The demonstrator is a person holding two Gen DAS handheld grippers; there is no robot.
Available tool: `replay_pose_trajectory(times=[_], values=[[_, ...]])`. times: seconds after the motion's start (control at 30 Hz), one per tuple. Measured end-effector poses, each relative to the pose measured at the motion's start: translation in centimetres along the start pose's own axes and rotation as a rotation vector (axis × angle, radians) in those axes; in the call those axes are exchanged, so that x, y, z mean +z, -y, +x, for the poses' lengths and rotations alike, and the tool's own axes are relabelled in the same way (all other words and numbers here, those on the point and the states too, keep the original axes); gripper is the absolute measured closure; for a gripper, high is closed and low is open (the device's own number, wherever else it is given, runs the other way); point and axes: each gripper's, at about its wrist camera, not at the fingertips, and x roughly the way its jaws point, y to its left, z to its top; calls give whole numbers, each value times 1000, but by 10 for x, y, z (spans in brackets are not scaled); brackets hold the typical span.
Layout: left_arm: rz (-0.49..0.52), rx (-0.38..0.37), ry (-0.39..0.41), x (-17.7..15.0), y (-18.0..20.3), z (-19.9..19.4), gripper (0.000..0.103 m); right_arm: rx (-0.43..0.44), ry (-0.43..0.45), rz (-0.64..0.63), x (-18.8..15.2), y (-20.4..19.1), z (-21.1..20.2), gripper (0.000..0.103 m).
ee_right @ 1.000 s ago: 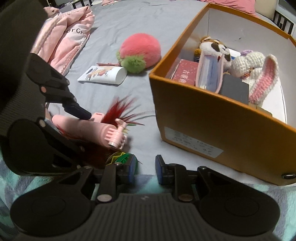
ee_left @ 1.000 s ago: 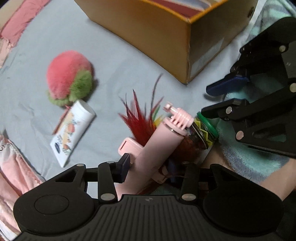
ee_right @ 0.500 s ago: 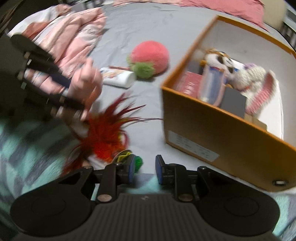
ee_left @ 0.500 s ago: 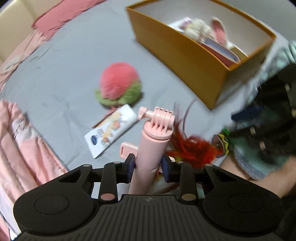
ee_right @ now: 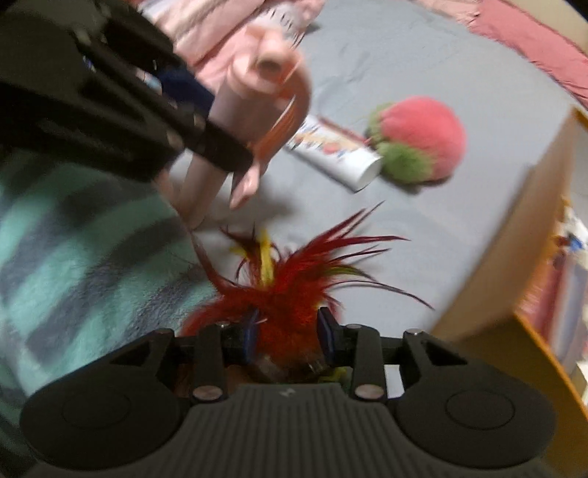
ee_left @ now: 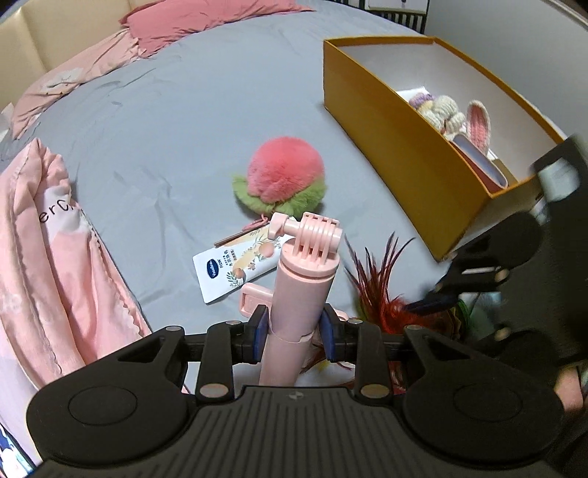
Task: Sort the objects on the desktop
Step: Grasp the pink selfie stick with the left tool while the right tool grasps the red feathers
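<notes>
1. Where the grey sheet (ee_left: 176, 121) spreads across the bed, it lies mostly smooth, with faint creases; a pink quilt (ee_left: 47, 257) is bunched along its left edge and a dark pink pillow (ee_left: 205, 25) sits at the far end against a cream headboard (ee_left: 55, 33)
2. Left gripper (ee_left: 294, 329) is clamped on a pink stick (ee_left: 301, 294), its blue pads pressing both sides of the shaft, which stands up out of the jaws with its ribbed mount on top
3. Right gripper (ee_right: 288, 336) has just been widening its jaws; a red feather toy (ee_right: 290, 294) sits between the blue pads, and motion blur hides whether they press it
4. On the sheet lie a plush peach (ee_left: 284, 174) and, just beside it, a white tube (ee_left: 239, 266)
5. An orange box (ee_left: 404, 147) stands at the right, holding a knitted bunny (ee_left: 452, 114)
6. A teal striped blanket (ee_right: 73, 257) covers the near left in the right view
</notes>
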Motion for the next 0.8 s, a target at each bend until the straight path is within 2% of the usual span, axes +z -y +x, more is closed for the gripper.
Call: replay_pose_trajectory(times=[0.1,0.23,0.3,0.6,0.8], values=[[-25,-5,14,-1,-4,-1,70,5,-15,6,2,-1,16,68],[-68,-9,33,-1,-11,-2,71,-11,7,46,-1,2,17,93],[-82,-4,45,-1,-12,-4,72,-12,44,86,-4,6,5,96],[-124,6,90,-1,-14,-17,72,-57,243,228,-32,18,-75,99],[-139,8,143,8,-12,-40,72,-53,373,298,-44,29,-127,99]])
